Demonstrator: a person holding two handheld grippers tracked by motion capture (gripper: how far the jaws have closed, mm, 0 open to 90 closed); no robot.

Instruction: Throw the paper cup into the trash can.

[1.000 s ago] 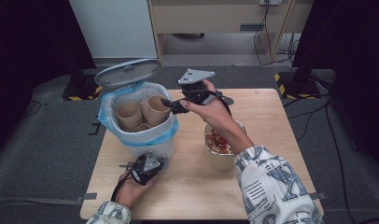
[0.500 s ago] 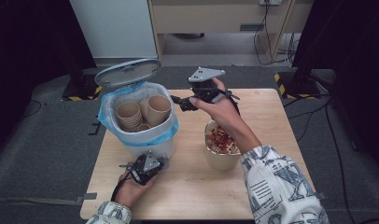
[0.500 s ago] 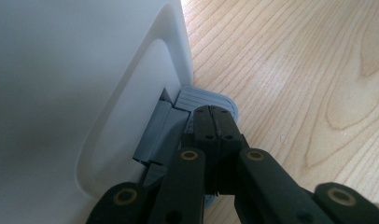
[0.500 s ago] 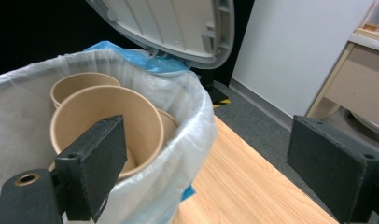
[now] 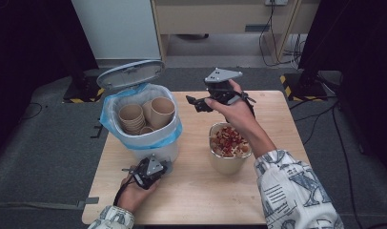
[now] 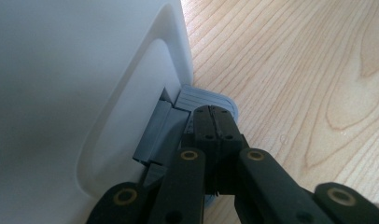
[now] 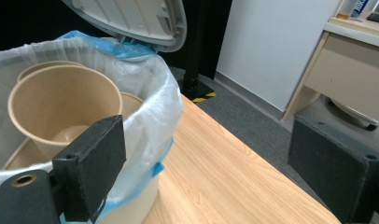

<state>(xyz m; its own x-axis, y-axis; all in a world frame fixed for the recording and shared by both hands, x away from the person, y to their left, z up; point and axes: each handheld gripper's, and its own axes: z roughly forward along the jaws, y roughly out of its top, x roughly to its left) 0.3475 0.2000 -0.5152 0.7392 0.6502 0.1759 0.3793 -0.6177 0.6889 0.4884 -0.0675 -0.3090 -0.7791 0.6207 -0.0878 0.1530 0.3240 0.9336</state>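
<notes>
We keep the left gripper (image 6: 214,122), jaws pressed together, bearing down on the grey pedal (image 6: 204,100) at the foot of the bin (image 5: 156,148), so the lid (image 5: 130,73) stands up. The right gripper (image 5: 197,102) hangs above the table (image 5: 277,112) just beside the bin, jaws wide apart and empty. Cups (image 5: 162,110) already sit in the liner; the bowl (image 5: 228,149) (full of scraps, we judge) stands nearer us. Steady pedal pressure matters while we reach for it.
</notes>
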